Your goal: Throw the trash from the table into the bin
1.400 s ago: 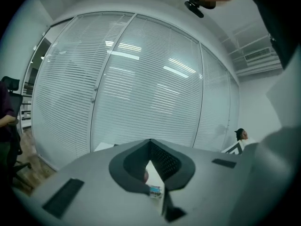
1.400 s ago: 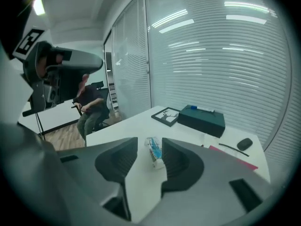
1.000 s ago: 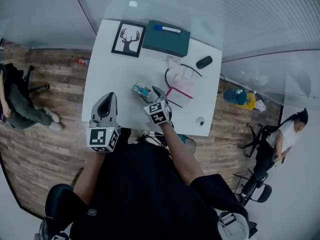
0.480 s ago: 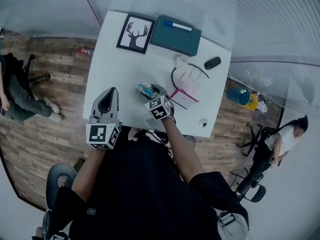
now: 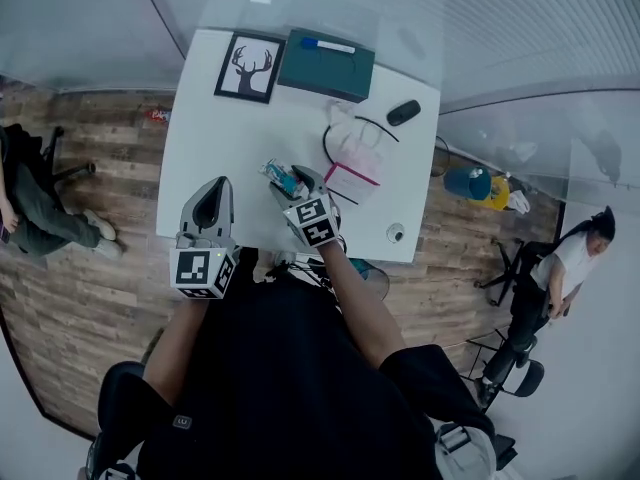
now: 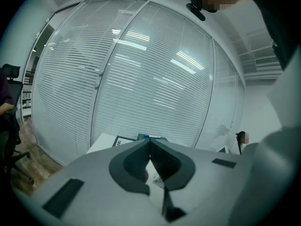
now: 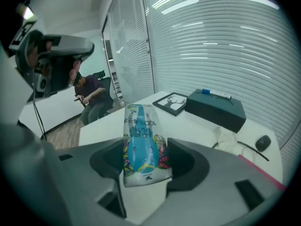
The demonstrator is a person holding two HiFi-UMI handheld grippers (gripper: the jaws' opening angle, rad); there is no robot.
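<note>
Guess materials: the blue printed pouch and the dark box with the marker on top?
Pouch: likely plastic or foil-laminate film, glossy; printed graphics, sheen, flat sealed end. Box: dark teal, matte, probably cardboard or rigid board; flat faces, crisp edges, no glare. Unconfirmed.

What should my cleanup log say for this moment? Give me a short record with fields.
right hand-held gripper: jaws have just been closing, now pressed on the colourful pouch
colourful pouch: upright between the jaws, over the white table
left hand-held gripper: shut, empty, near the table's front edge
also on table: deer picture, dark box, mouse, crumpled white and pink wrapping
</note>
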